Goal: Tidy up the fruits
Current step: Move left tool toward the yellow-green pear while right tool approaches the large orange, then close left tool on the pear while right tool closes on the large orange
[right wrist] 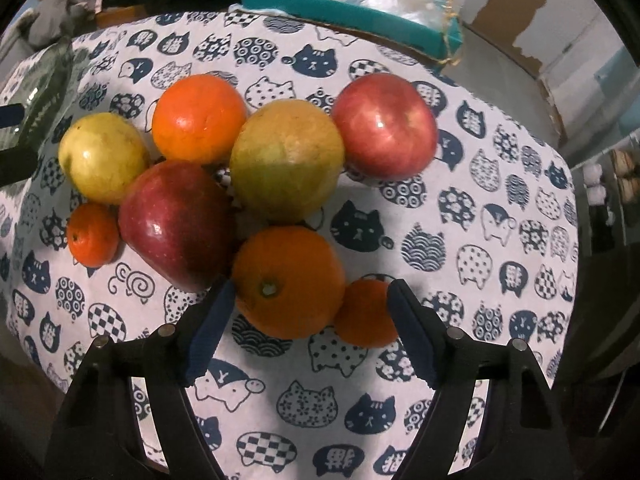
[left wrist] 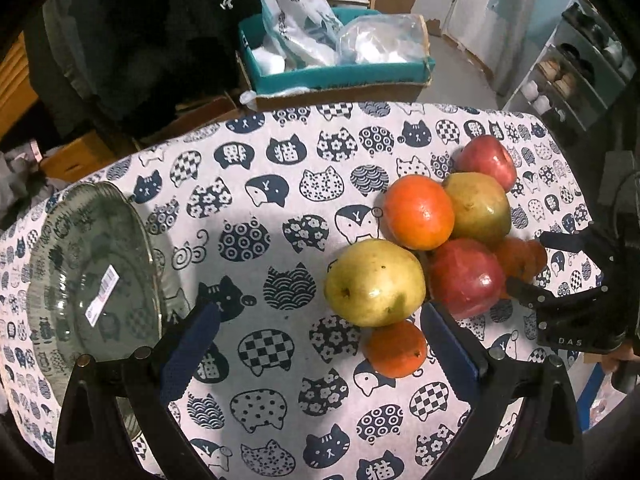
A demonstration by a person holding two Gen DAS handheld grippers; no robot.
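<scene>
Four oranges point(right wrist: 289, 280); two apples point(right wrist: 384, 126); two pears point(right wrist: 286, 160).

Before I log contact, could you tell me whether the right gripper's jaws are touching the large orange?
Cannot tell. In the right wrist view the large orange meets the right gripper's jaw edge with no visible gap.

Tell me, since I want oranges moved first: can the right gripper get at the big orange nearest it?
Probably yes. The right gripper is open, the big orange sits between its fingers with nothing above; the small orange crowds one side.
</scene>
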